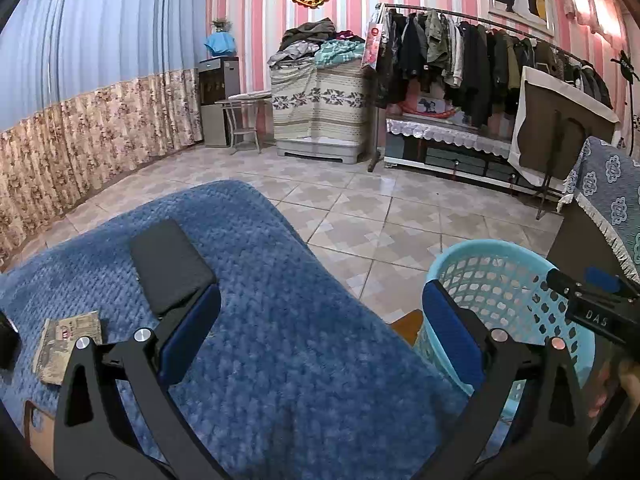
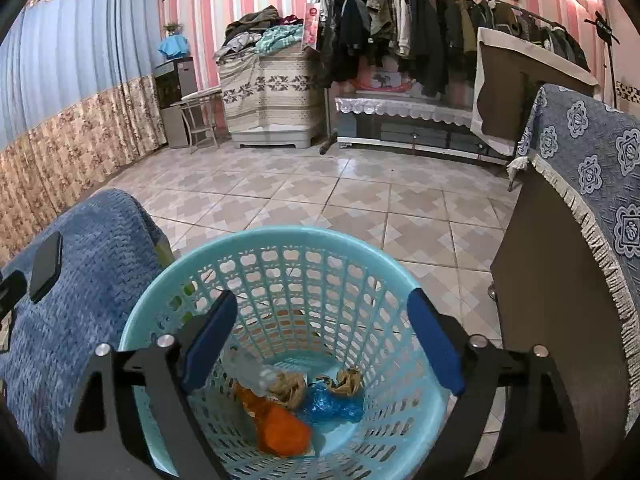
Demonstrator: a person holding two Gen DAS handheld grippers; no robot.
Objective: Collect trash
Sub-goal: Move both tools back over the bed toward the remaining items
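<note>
My right gripper (image 2: 322, 302) stands open over a turquoise mesh basket (image 2: 280, 236), with nothing between its fingers. At the bottom of the basket lie an orange wrapper (image 2: 280, 428), a blue plastic scrap (image 2: 332, 404), two brown crumpled papers (image 2: 290, 390) and a clear plastic piece (image 2: 256, 372). My left gripper (image 1: 318, 300) is open and empty above a table under a blue knitted cloth (image 1: 280, 320). On the cloth lie a black phone (image 1: 170, 264) and a worn, flattened paper packet (image 1: 66, 344) left of the left finger. The basket (image 1: 480, 246) stands at the table's right, with the right gripper (image 1: 592, 304) over it.
A dark cabinet (image 2: 552, 280) with a fringed blue patterned cover (image 2: 600, 168) stands right of the basket. Beyond lies tiled floor (image 2: 320, 192). At the back wall are a clothes rack (image 1: 460, 52), a covered chest (image 1: 316, 100) and a water dispenser (image 1: 218, 92). Curtains (image 1: 80, 120) hang on the left.
</note>
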